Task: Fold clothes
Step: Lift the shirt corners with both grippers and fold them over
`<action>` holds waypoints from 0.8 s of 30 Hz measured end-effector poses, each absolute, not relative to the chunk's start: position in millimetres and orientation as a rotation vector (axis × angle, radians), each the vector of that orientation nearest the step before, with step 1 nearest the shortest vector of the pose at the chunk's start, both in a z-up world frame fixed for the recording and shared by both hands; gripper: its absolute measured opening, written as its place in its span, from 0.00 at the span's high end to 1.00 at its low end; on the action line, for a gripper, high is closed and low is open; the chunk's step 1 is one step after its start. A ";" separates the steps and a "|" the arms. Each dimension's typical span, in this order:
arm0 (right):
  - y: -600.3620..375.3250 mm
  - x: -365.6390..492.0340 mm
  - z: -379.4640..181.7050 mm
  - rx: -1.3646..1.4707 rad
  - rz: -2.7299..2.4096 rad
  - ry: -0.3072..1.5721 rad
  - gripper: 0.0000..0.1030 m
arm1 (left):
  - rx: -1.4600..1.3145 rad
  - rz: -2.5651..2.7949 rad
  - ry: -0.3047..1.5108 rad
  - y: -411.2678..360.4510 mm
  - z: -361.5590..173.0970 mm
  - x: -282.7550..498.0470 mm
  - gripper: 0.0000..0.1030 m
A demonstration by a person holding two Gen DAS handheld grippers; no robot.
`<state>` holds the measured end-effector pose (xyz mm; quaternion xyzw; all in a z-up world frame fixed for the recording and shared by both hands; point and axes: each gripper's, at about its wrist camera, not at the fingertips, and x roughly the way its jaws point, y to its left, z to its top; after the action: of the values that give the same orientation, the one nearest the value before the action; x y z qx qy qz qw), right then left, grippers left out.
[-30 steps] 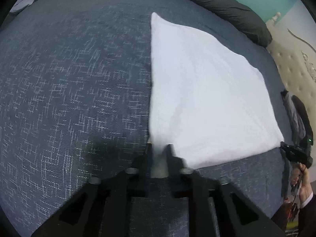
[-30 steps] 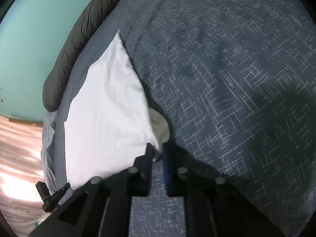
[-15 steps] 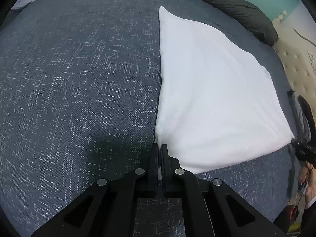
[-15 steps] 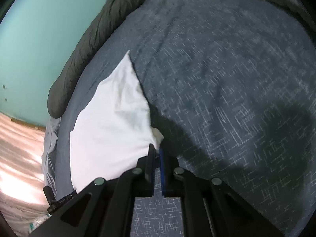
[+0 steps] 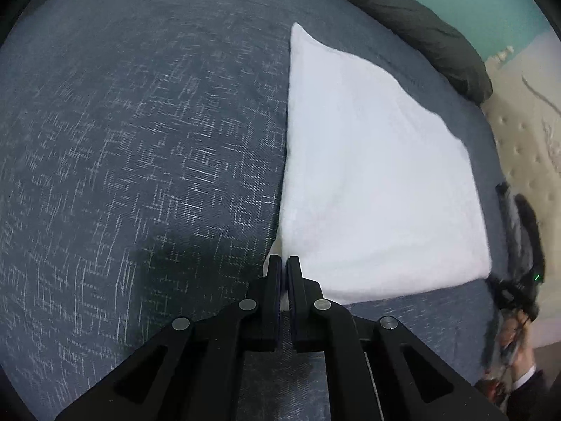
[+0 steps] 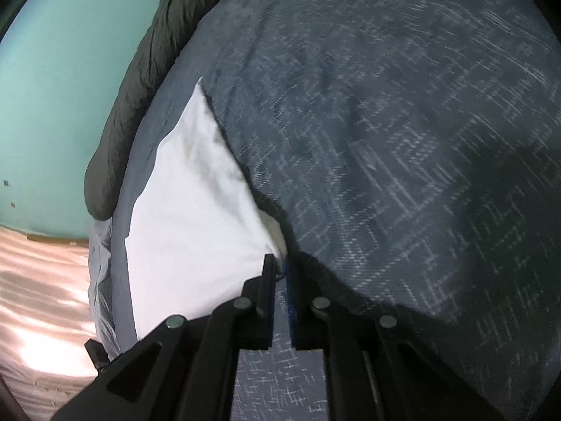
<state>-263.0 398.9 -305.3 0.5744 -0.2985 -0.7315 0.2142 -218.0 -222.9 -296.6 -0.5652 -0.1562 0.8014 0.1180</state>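
White cloth (image 5: 371, 182) corners pinched in both jaws, on bedspread (image 5: 140, 140)

Cloth (image 5: 368, 182) corner hidden between left gripper (image 5: 284, 263) fingers. Right gripper (image 5: 515, 287) at frame edge, motion-blurred, state unreadable there. Hand (image 5: 522, 372) cut by rim. Bedspread (image 6: 403, 122) weave smeared by motion in right view. Dark bolster (image 6: 140, 87) end cropped.

Blue bedspread (image 5: 140, 161), perhaps dark bolster (image 5: 420, 28).
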 end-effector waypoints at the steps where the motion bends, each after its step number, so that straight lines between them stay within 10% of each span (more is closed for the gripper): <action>1: 402.0 -262.4 -306.5 1.597 -2.028 -0.837 0.93 | -1.646 2.351 -0.477 -229.6 -293.5 -214.3 0.91; 6: 415.5 -256.8 -293.6 1.552 -2.078 -0.823 0.93 | -1.617 2.377 -0.600 -255.7 -283.0 -189.2 0.56; 24: 382.5 -209.5 -291.0 1.312 -1.976 -0.998 0.93 | -1.628 2.299 -0.937 -249.5 -325.2 -209.0 0.56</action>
<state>-209.5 382.5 -291.0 0.4894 -0.3723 -0.7372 0.2802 -209.0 -249.5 -325.2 -0.5464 -0.3143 0.7715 0.0862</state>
